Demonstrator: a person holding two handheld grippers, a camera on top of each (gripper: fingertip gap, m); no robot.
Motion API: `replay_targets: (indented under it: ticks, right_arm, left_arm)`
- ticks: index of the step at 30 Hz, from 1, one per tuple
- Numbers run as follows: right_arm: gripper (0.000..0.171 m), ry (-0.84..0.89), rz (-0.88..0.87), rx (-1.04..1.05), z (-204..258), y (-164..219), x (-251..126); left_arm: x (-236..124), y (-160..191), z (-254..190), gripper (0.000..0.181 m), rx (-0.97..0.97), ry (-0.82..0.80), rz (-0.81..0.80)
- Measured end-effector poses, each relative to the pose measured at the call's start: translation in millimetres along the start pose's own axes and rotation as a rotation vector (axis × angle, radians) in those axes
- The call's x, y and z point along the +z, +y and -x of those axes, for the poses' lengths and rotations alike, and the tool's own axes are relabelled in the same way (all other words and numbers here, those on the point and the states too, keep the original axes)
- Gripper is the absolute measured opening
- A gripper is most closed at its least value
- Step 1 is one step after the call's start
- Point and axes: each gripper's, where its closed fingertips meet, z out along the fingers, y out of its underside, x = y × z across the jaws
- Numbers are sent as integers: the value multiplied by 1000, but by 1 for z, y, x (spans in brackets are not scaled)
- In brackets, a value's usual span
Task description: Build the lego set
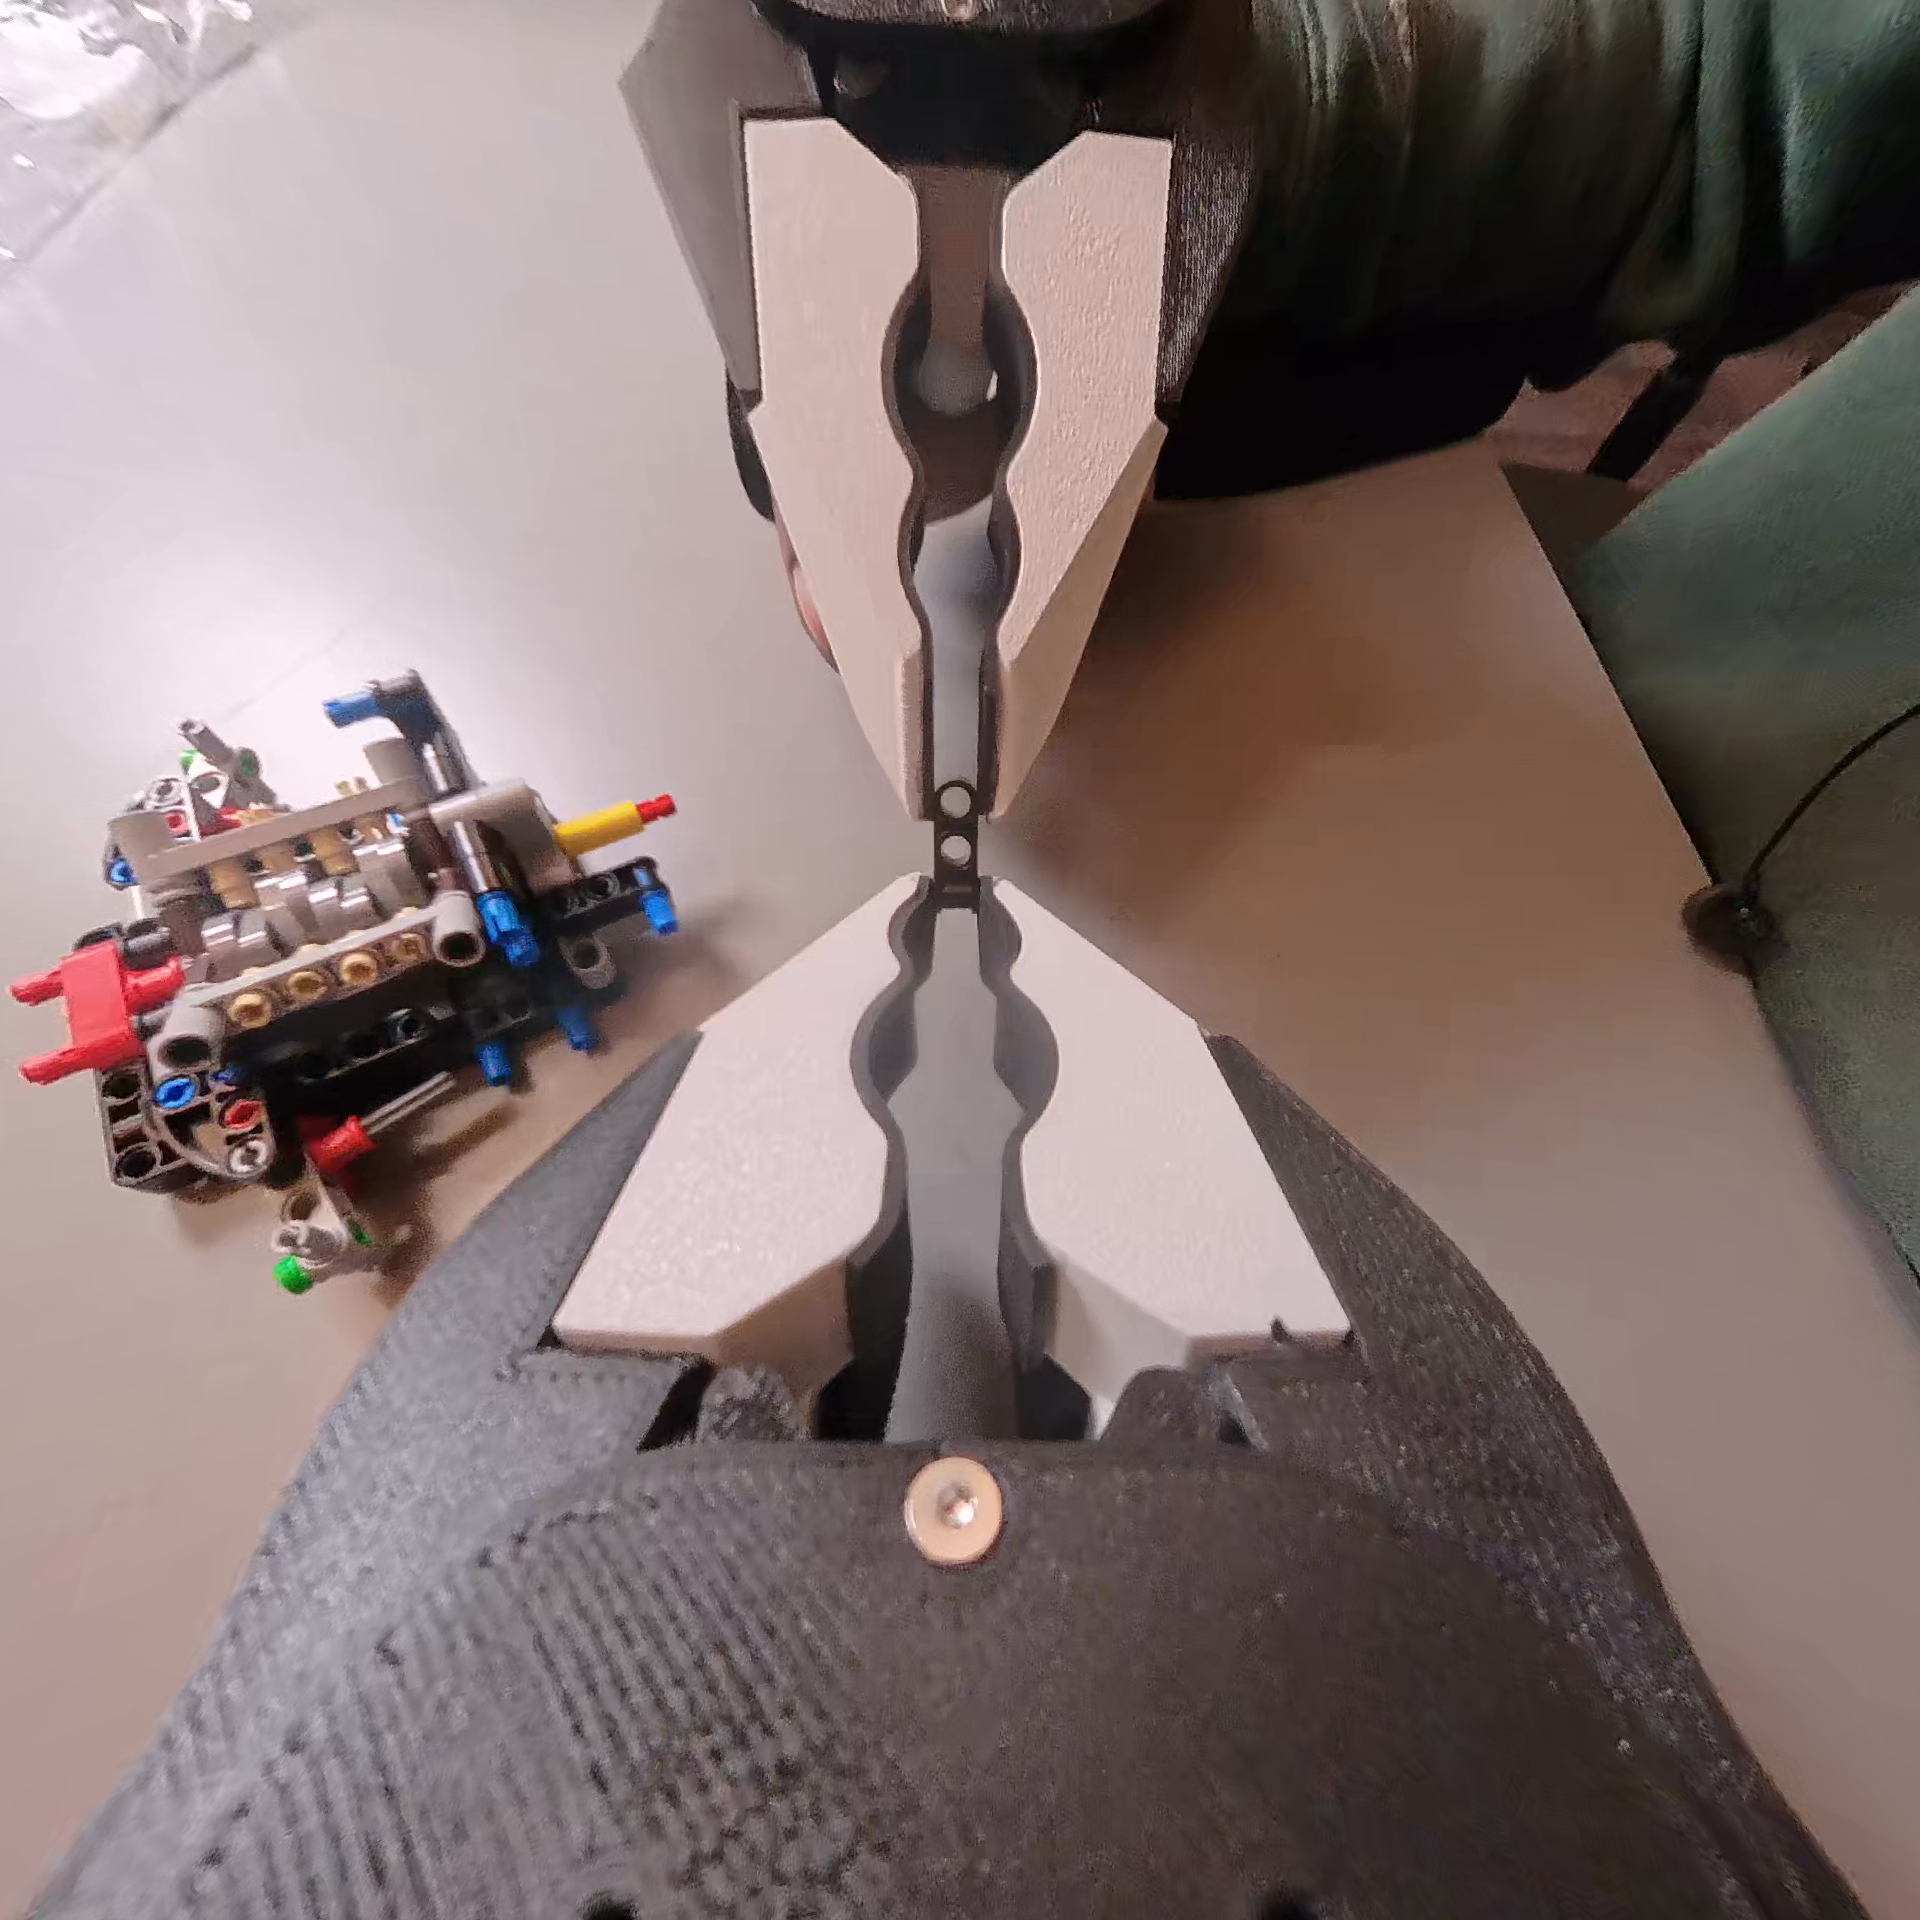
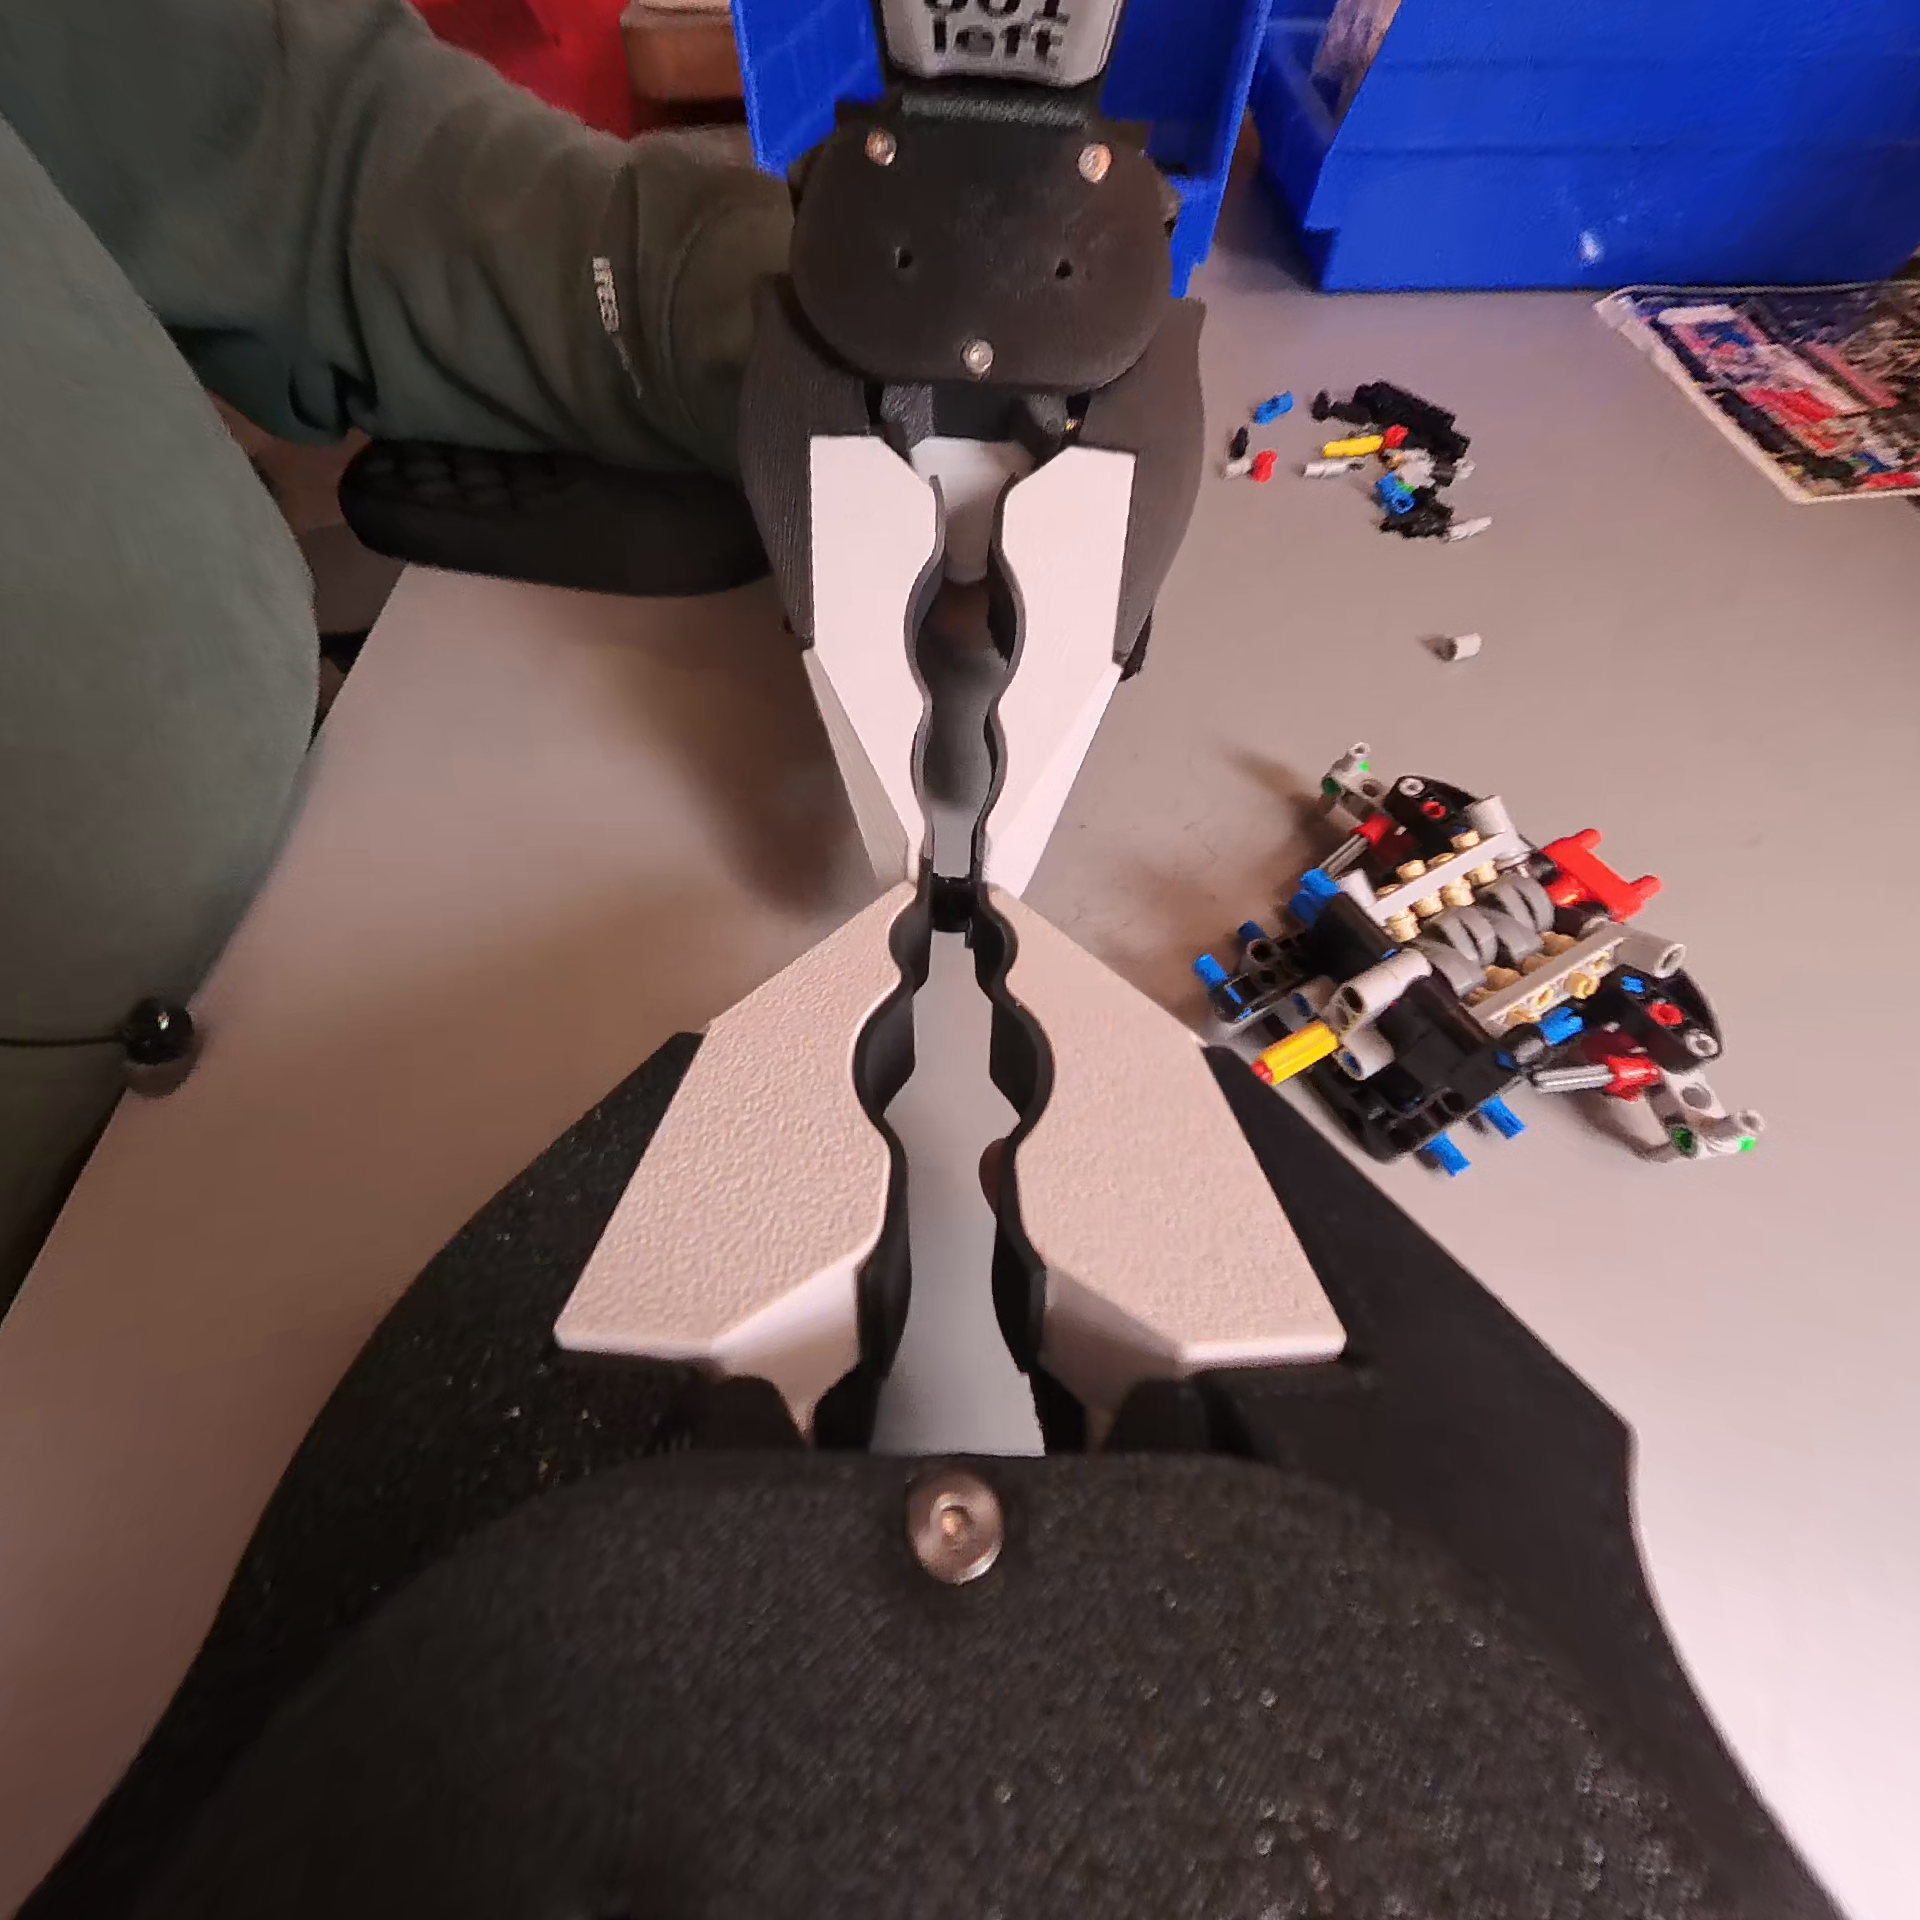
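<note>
**A:** What have my jaws got?

**B:** Both sets are clamped on one small black beam, tip to tip above the worktop. My left gripper pinches its near end, my right gripper the far end. In the left wrist view two holes of the beam show between the tips.

**A:** And the model?

**B:** The half-built model lies on the worktop, well apart from the beam, off to the side. A heap of loose pieces lies farther from the beam than the model does, one grey piece between heap and model.

**A:** Any containers?

**B:** Blue bins stand beyond the heap, farthest from the beam. I cannot tell what is in them. A printed booklet lies just beside them.
</note>
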Motion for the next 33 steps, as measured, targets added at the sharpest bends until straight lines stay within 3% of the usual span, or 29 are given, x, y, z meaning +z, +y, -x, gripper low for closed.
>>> replay_targets:
  ticks: [10, 14, 19, 25, 29, 33]
  right_arm:
    - [7, 135, -165, 36, -23, -21, -7]
    - [17, 193, -166, 58, -36, -20, -15]
    - [26, 473, 23, 107, -83, 13, -28]
    - [72, 516, 124, 262, -89, 30, -18]
    - [75, 527, 184, 265, -85, 31, 3]
    - [65, 561, 220, 253, -90, 32, 10]
  left_arm:
    - [-11, -19, 19, 6, -109, -38, -171]
    - [-20, -25, 30, 6, -170, -66, -242]
    - [-34, -26, 51, 6, -218, -164, -300]
    - [-43, -26, 63, 6, -225, -232, -326]
    - [-43, -24, 66, 6, -214, -258, -316]
    - [-43, -23, 66, 6, -201, -278, -308]
